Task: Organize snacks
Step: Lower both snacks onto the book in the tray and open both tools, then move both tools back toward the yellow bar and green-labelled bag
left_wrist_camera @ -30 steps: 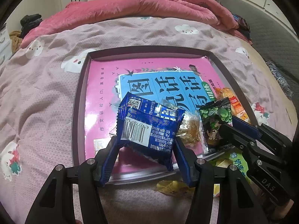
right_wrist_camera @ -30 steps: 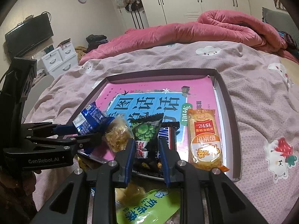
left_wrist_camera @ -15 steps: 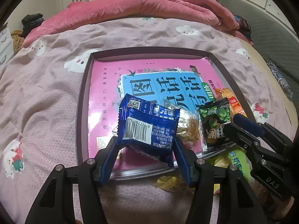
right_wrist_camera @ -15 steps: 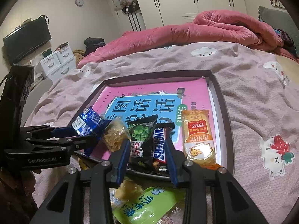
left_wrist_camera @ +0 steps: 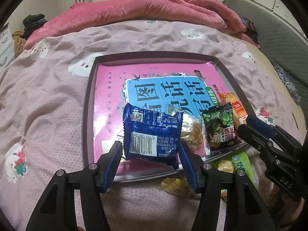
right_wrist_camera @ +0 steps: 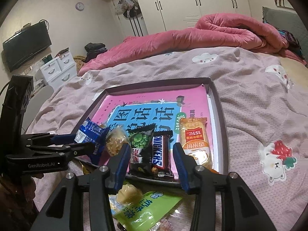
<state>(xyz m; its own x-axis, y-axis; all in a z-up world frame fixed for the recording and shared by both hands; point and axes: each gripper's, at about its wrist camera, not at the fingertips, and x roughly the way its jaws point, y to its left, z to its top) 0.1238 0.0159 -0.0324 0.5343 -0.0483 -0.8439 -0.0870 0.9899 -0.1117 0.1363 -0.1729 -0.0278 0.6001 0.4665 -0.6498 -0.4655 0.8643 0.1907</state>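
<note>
Pink bedspread [left_wrist_camera: 57, 88], dark tray [left_wrist_camera: 88, 104], wardrobe [right_wrist_camera: 192, 3]

From my left wrist view, the blue packet [left_wrist_camera: 152, 134] covers part of the clear-wrapped snack [left_wrist_camera: 191, 132] and the book cover [left_wrist_camera: 154, 88] behind it. The yellow wrapper [left_wrist_camera: 173, 185] is half hidden behind my tong finger. In the right wrist view, the green pouch [right_wrist_camera: 146, 209] runs behind the tongs, and its small print is unreadable to me.

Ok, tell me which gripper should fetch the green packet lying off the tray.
Right. The right gripper is open with the green packet just below its fingers; the left gripper has the blue snack pack between its fingers.
</note>
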